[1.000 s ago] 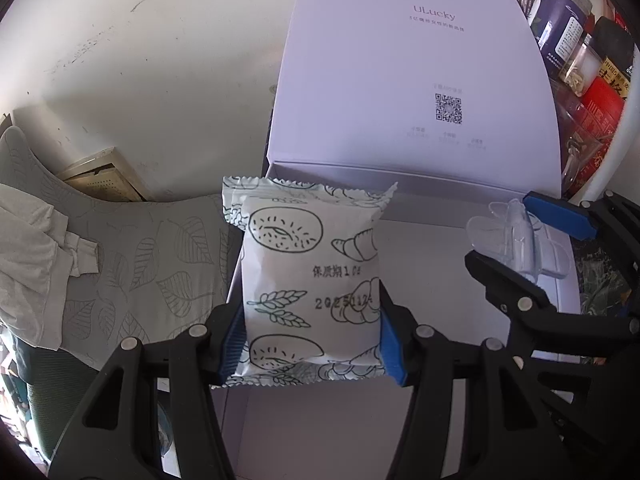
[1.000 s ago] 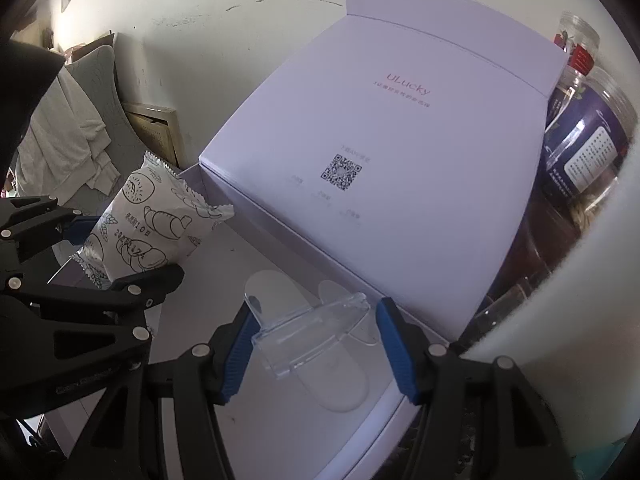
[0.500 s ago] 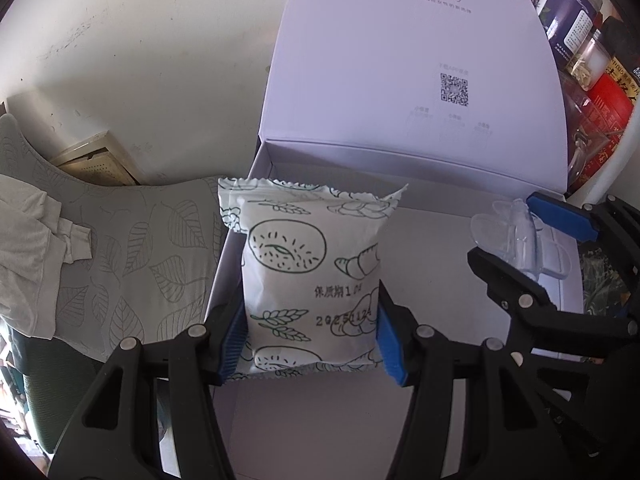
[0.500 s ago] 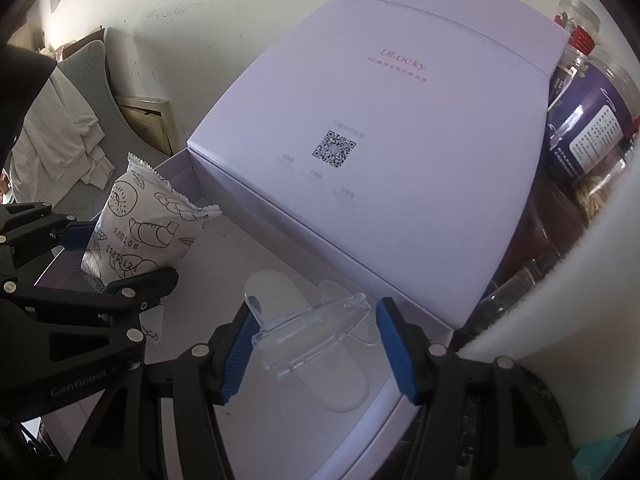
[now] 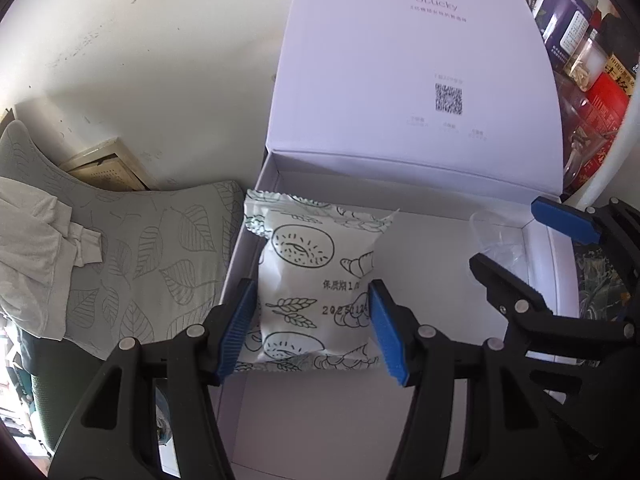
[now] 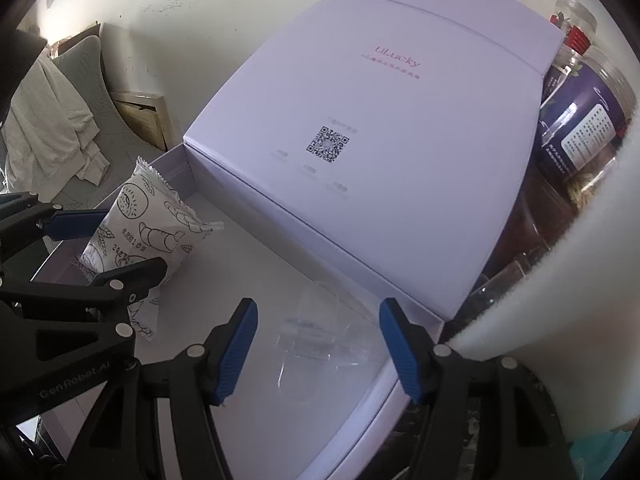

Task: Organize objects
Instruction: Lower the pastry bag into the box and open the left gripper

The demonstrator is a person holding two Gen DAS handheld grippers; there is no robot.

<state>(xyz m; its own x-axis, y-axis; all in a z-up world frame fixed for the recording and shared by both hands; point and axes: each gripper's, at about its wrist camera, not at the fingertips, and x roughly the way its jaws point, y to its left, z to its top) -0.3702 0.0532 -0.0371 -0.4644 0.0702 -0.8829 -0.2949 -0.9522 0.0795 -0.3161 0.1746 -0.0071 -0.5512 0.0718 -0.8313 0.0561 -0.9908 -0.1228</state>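
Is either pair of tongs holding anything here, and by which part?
Left tongs grip the snack packet by its side edges. Right tongs, opening, have let go of the clear plastic piece.

A grey cushion with a leaf print point(image 5: 160, 248) lies left of the box, and a crumpled white cloth point(image 5: 36, 240) rests on its left part. Behind it a beige perforated panel point(image 5: 108, 166) leans against the scuffed white wall point(image 5: 160, 60). On the right, clear jars with purple labels point(image 6: 580, 120) stand crowded together beside a red package point(image 5: 608, 108).
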